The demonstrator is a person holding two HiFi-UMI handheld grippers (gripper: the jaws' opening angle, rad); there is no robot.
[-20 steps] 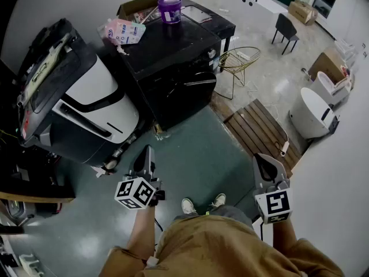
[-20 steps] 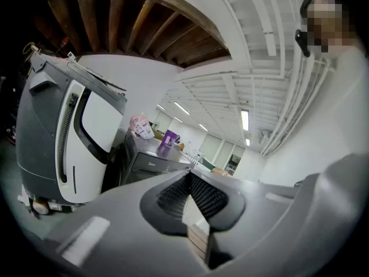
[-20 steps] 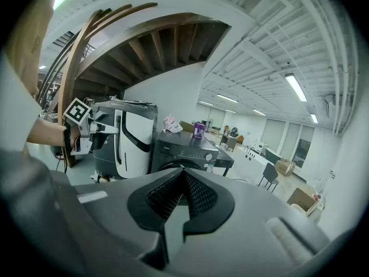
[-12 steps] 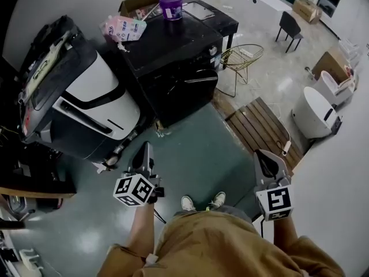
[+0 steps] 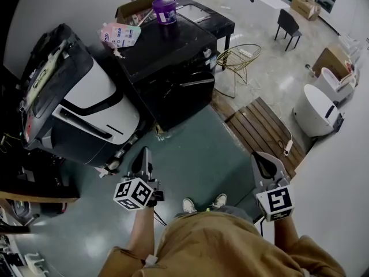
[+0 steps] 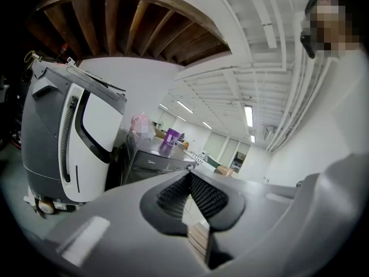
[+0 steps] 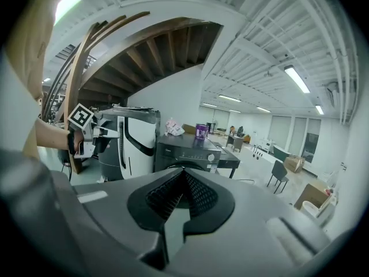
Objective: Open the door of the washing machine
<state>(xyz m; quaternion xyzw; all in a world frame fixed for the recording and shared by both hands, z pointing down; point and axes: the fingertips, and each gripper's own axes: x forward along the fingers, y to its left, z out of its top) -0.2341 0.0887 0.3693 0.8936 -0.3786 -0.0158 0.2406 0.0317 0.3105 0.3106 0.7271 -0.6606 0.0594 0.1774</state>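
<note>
The black front-loading washing machine [image 5: 173, 62] stands on the floor ahead of me, its round door [image 5: 195, 90] closed. On its top sit a purple tub [image 5: 164, 9] and a pink bag [image 5: 118, 34]. My left gripper [image 5: 144, 153] hangs low at the left, well short of the machine, jaws together with nothing in them. My right gripper [image 5: 259, 158] is level with it at the right, also shut and empty. The left gripper view has the machine [image 6: 151, 161] beyond the closed left gripper [image 6: 187, 175]. In the right gripper view the machine [image 7: 187, 150] sits straight behind the closed right gripper [image 7: 183, 172].
A tall white-and-black appliance [image 5: 86, 108] stands close to the machine's left. A gold wire chair [image 5: 239, 59] and a wooden slatted platform [image 5: 259, 128] lie to its right, with white rounded units [image 5: 317, 111] further right. Green floor [image 5: 196, 154] separates me from the machine.
The head view has drifted slightly, so the washing machine sits a little further left. Both grippers stay shut and about where they were.
</note>
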